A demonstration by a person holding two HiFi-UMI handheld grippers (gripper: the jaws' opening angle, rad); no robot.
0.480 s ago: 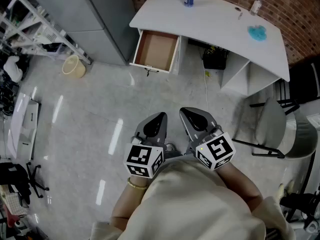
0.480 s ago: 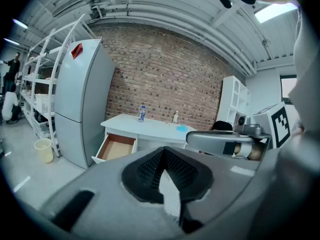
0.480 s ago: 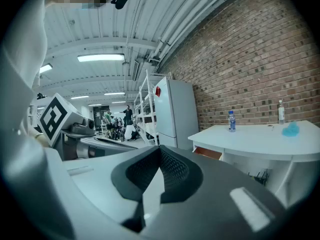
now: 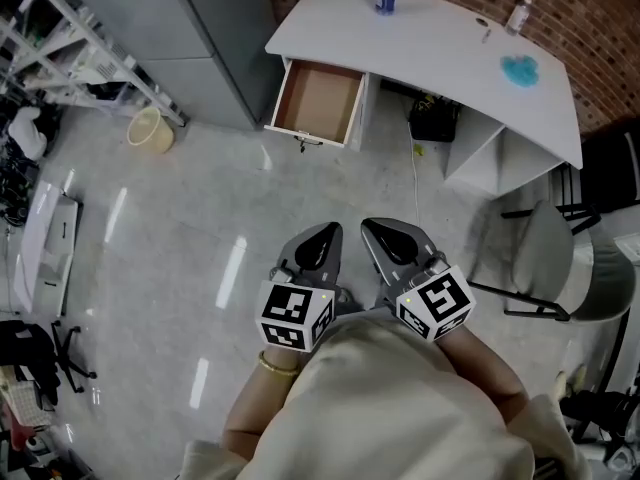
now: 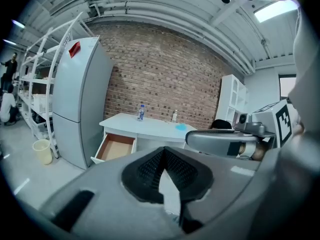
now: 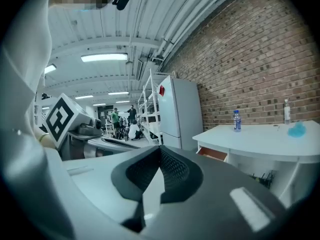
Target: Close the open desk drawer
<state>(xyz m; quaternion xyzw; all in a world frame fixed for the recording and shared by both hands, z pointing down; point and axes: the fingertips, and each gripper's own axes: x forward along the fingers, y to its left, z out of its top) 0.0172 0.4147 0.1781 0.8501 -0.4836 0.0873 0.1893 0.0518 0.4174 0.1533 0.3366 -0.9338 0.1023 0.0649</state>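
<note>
Now | drawer (image 4: pixel 318 103): open, boxy, brown inside | desk (image 4: pixel 440 48): white, curved | left gripper (image 4: pixel 320 242); right gripper (image 4: pixel 390 238): ribbed jaws together

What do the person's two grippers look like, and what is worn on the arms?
Left gripper and right gripper: grey rounded shells, black ribbed pads, each with a white cube bearing black square markers. Gold bracelet on the left wrist; cream top.

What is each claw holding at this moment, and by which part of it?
Nothing is held. The left claw and the right claw are both shut and empty, far from the open drawer.
</note>
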